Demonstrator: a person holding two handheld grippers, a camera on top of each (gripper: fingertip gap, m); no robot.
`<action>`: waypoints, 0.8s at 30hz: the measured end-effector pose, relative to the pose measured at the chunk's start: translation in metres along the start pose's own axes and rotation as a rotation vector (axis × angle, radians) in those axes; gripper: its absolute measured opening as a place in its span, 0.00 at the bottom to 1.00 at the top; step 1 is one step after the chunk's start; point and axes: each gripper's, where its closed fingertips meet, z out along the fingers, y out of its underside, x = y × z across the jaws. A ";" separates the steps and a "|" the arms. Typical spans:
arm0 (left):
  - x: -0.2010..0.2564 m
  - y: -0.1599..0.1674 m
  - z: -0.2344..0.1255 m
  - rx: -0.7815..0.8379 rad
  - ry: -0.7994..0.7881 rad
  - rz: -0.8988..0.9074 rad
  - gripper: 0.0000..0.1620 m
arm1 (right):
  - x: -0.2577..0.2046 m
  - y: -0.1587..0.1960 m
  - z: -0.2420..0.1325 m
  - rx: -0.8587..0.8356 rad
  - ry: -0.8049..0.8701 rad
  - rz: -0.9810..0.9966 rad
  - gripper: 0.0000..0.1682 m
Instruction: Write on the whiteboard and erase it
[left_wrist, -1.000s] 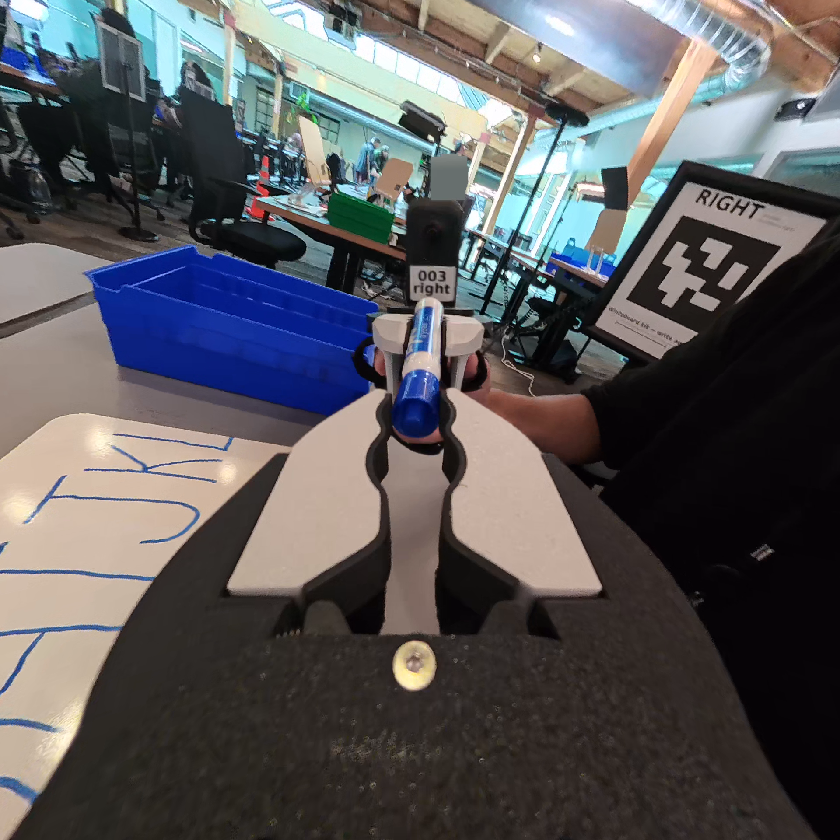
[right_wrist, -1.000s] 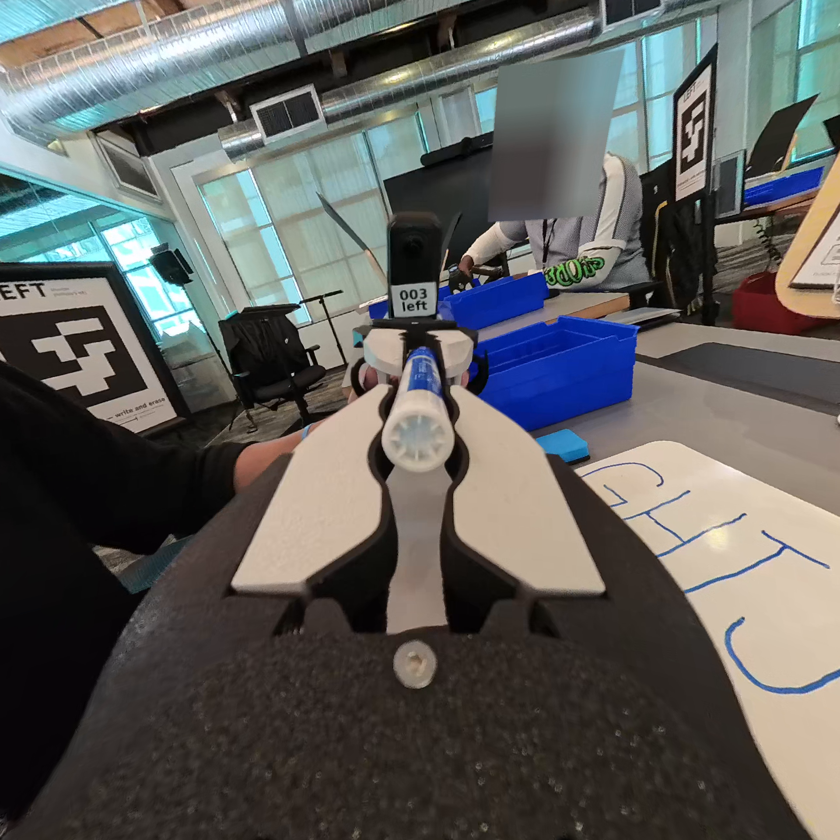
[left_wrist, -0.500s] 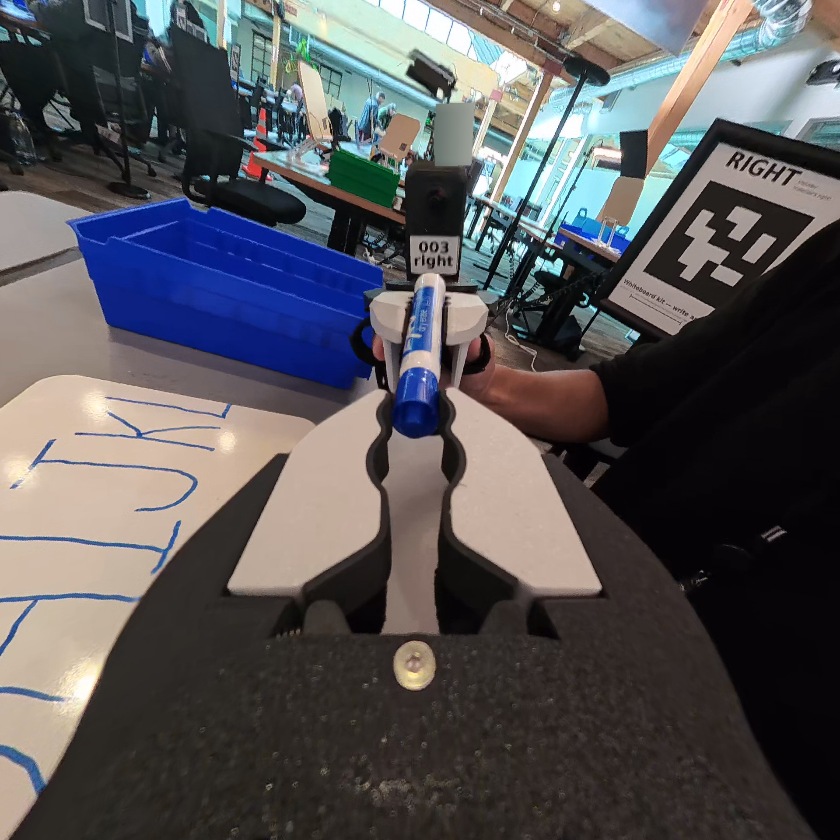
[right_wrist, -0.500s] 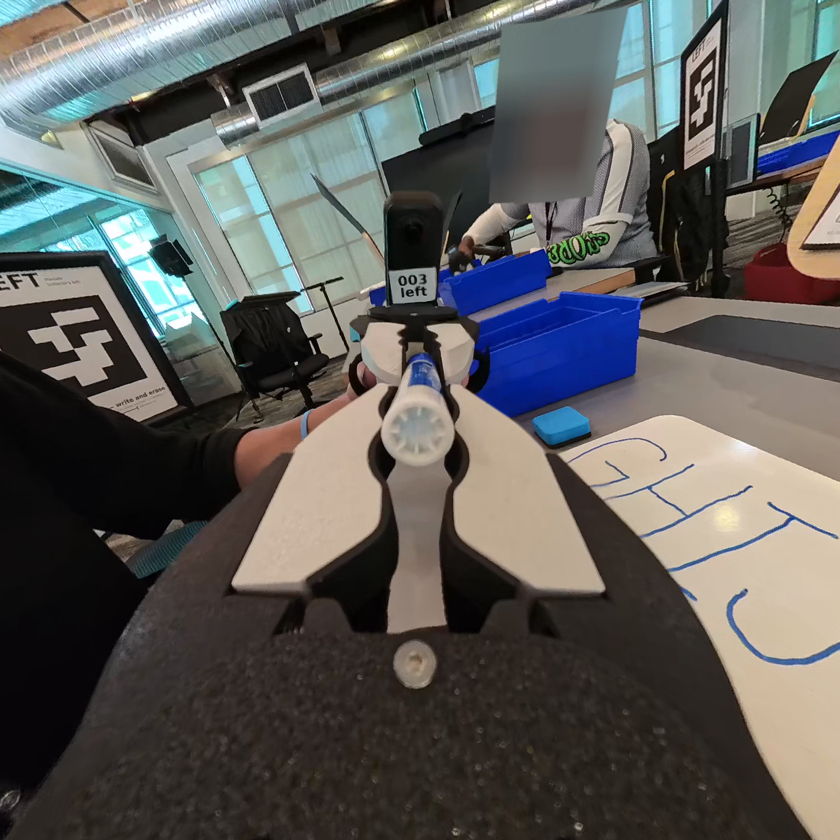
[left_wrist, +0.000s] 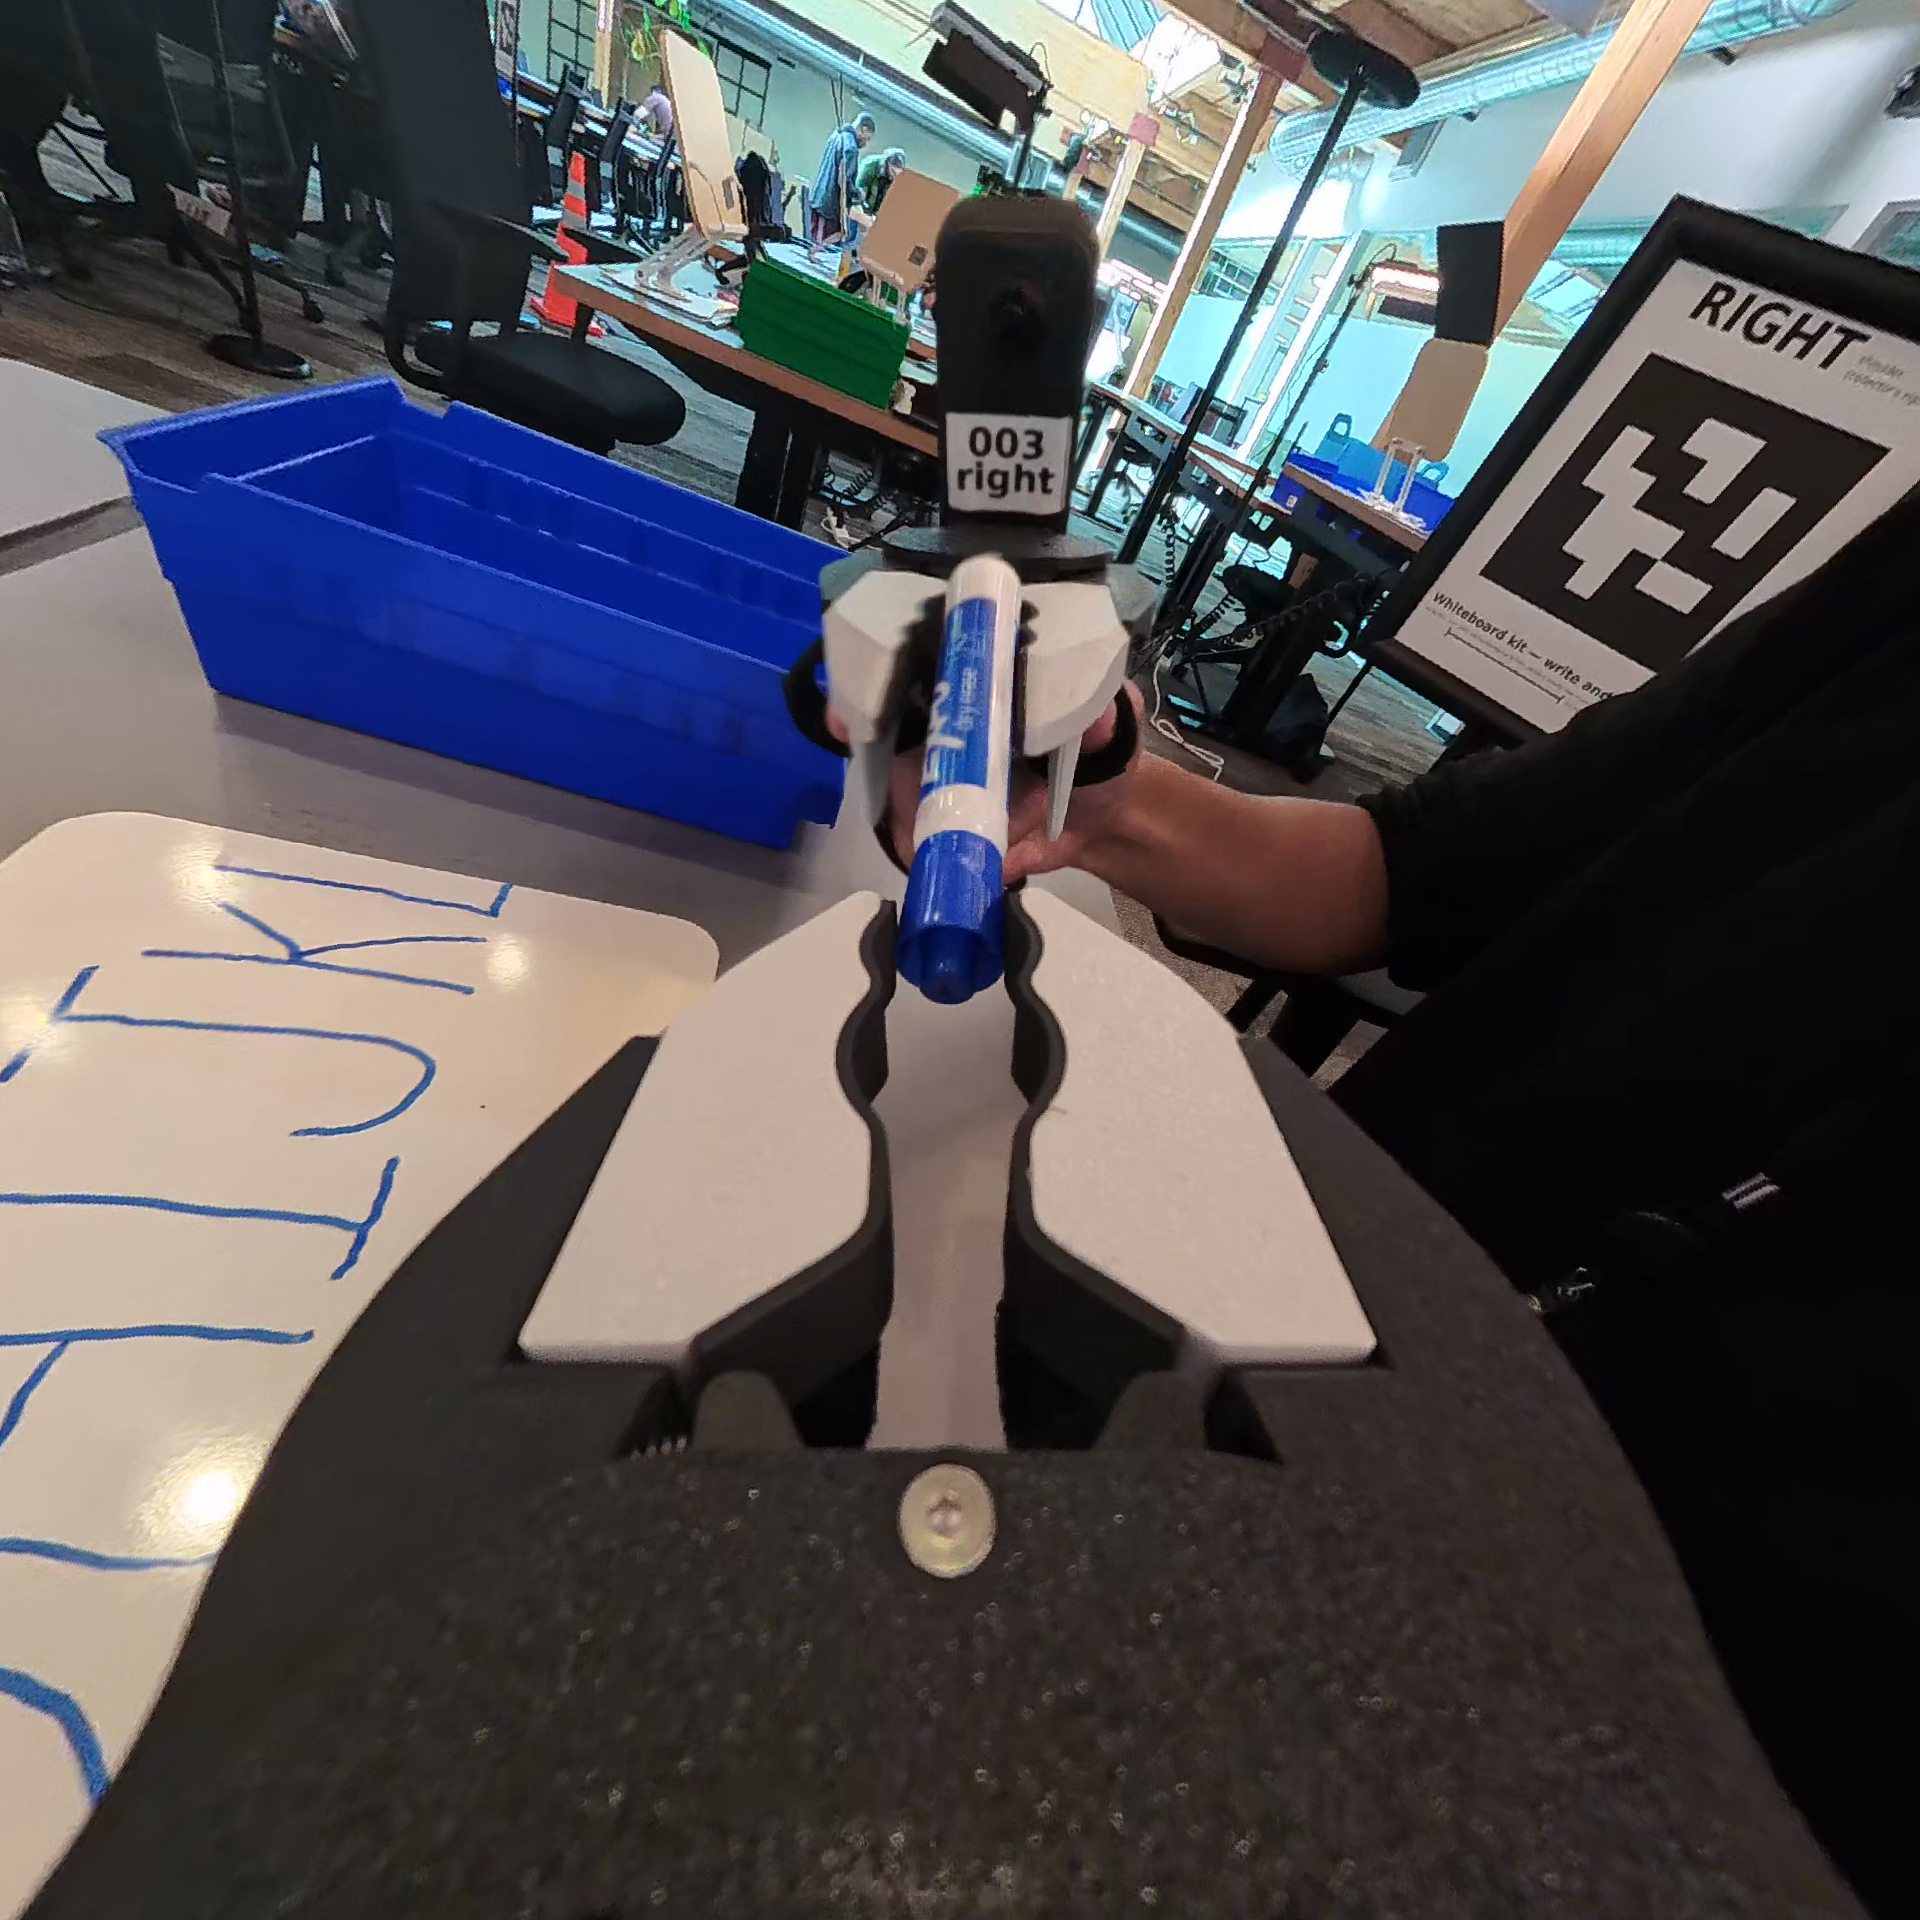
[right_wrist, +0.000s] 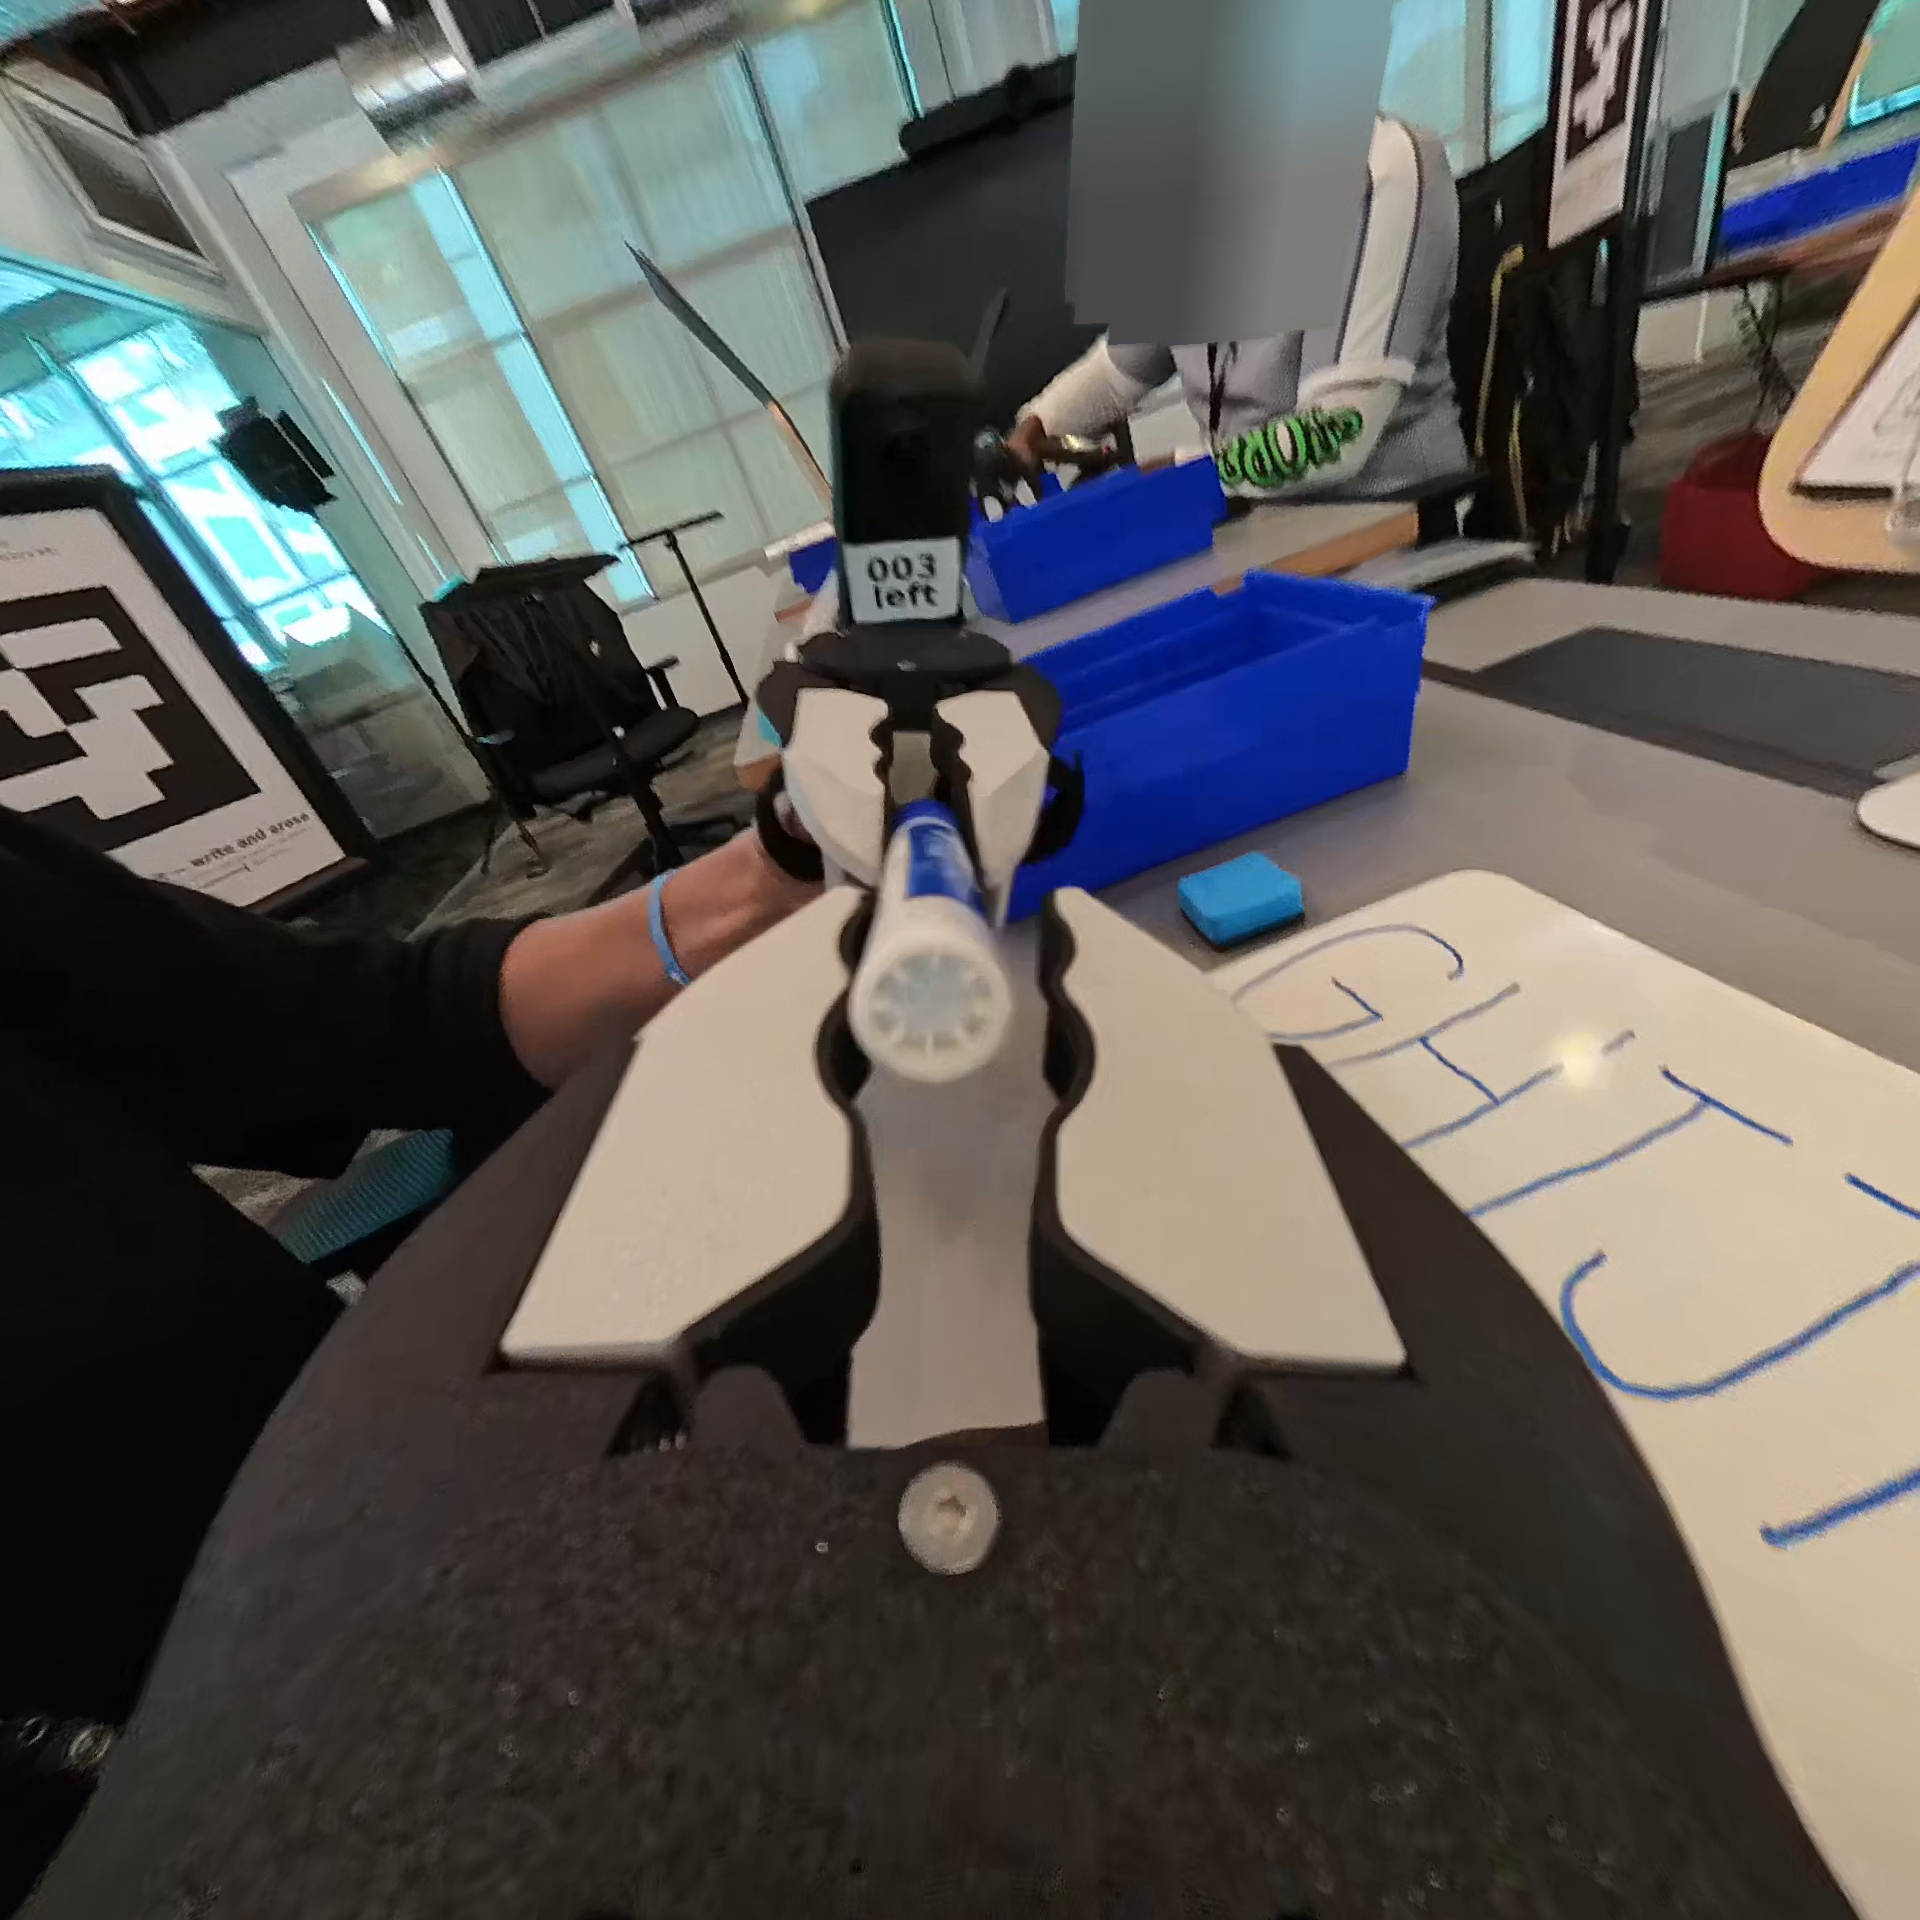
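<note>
Whiteboard (left_wrist: 239, 1101) lay at lower left, covered in blue writing. My left gripper (left_wrist: 948, 940) clenched the marker (left_wrist: 961, 748) by its cap; whether the right gripper (right_wrist: 940, 1023) gripped its tail, I couldn't tell.

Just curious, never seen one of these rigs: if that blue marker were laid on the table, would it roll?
Probably: the marker looks round end-on. It seems stiff, running straight from left gripper to right gripper. Its glossy plastic might slip.
</note>
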 end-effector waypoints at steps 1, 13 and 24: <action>0.000 -0.001 -0.002 0.008 0.005 -0.007 0.12 | 0.003 0.002 -0.001 -0.026 0.017 0.002 0.22; -0.018 0.011 -0.023 -0.048 -0.115 0.007 0.12 | 0.011 0.006 -0.003 -0.502 0.192 -0.285 0.26; -0.016 0.023 -0.009 -0.132 -0.137 0.034 0.12 | 0.019 0.054 0.012 -0.753 0.126 -0.318 0.11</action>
